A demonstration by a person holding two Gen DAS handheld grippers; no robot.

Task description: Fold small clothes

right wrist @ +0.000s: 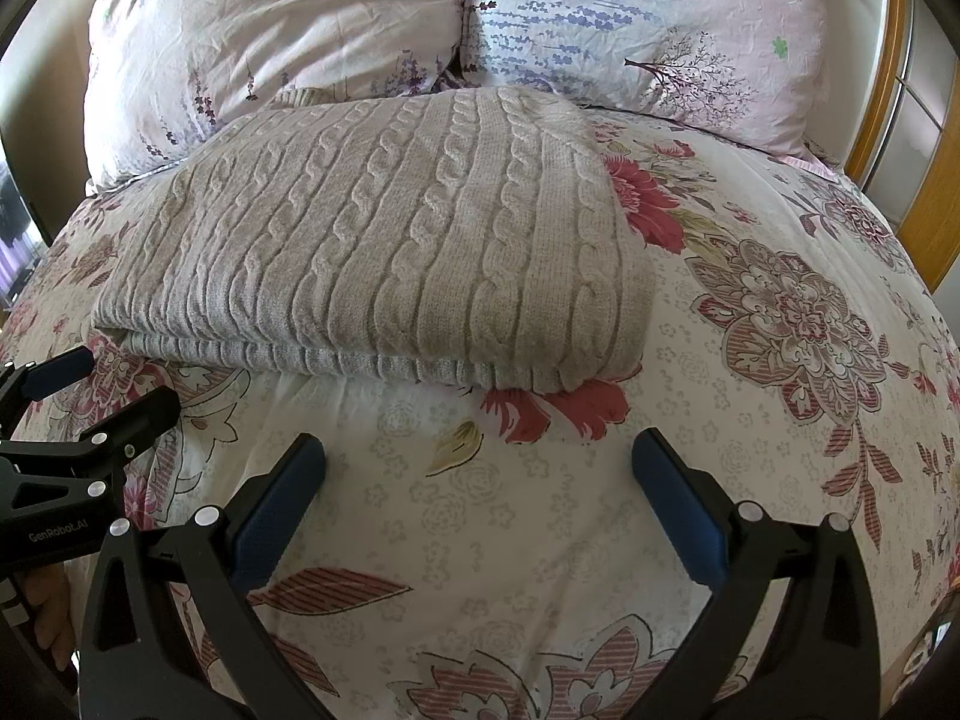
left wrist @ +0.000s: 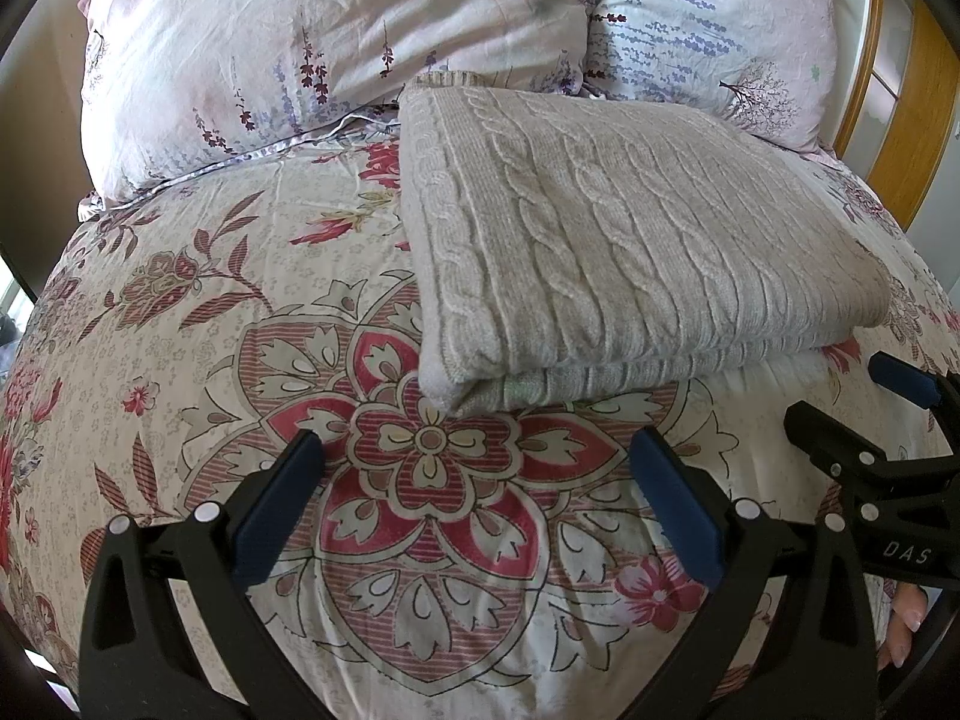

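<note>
A grey cable-knit sweater (left wrist: 612, 240) lies folded into a thick rectangle on the floral bedspread (left wrist: 180, 330), its folded edge toward me. My left gripper (left wrist: 480, 450) is open just short of the sweater's near left corner, nothing between its blue pads. In the right wrist view the same sweater (right wrist: 384, 252) lies ahead and to the left. My right gripper (right wrist: 480, 450) is open over bare bedspread (right wrist: 750, 450), a little short of the sweater's near edge. Each gripper shows at the side of the other's view: the right gripper (left wrist: 864, 402) and the left gripper (right wrist: 102, 384).
Two floral pillows (left wrist: 300, 60) (left wrist: 720, 30) lean up behind the sweater at the head of the bed. A wooden frame with glass panes (left wrist: 900, 108) stands at the far right. A hand (left wrist: 900, 630) holds the right gripper.
</note>
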